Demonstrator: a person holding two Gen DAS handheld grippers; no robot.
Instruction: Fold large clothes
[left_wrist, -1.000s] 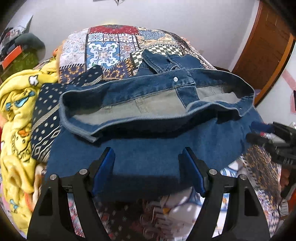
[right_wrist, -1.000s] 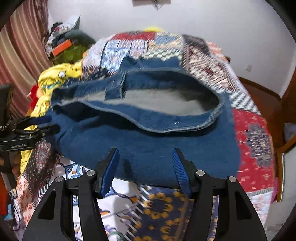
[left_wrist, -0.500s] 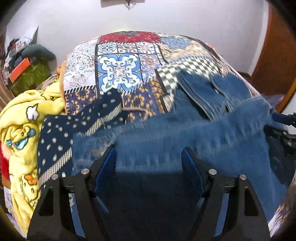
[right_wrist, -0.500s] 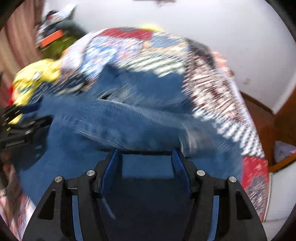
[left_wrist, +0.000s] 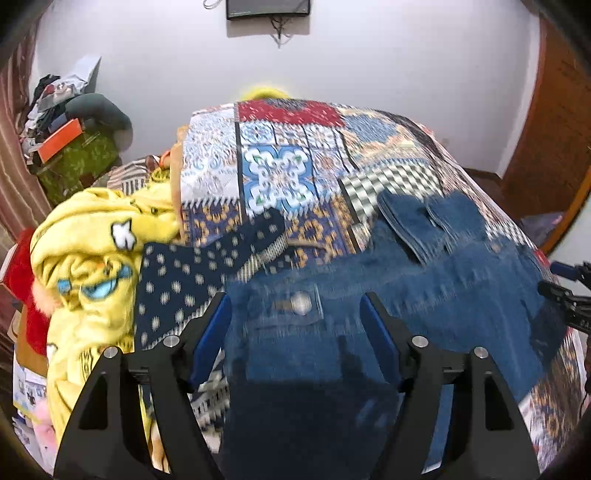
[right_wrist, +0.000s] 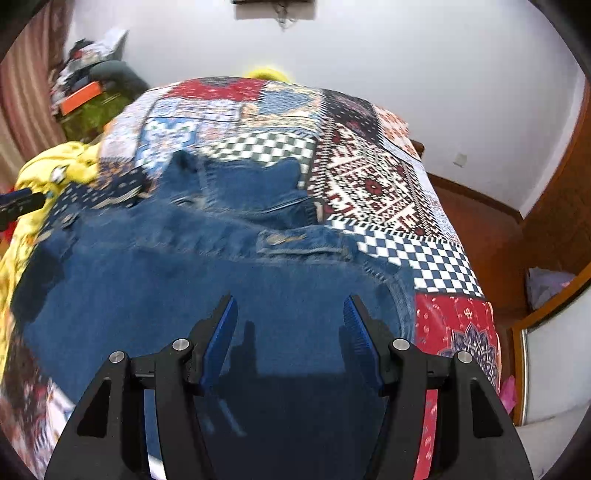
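**Denim jacket spread across the bed**

The denim jacket (left_wrist: 424, 295) lies on the patchwork bedspread (right_wrist: 373, 184), near edge. Left gripper (left_wrist: 295, 325) and right gripper (right_wrist: 290, 328) hover above it, jaws wide, pinching nothing. A yellow blanket (left_wrist: 92, 266) lies left.

Matt denim jacket (left_wrist: 406, 302) on printed cloth bedspread (left_wrist: 280, 177) (patchwork).

left gripper (left_wrist: 295, 317): black frame | blue pads | silver screws | right gripper (right_wrist: 290, 319): same
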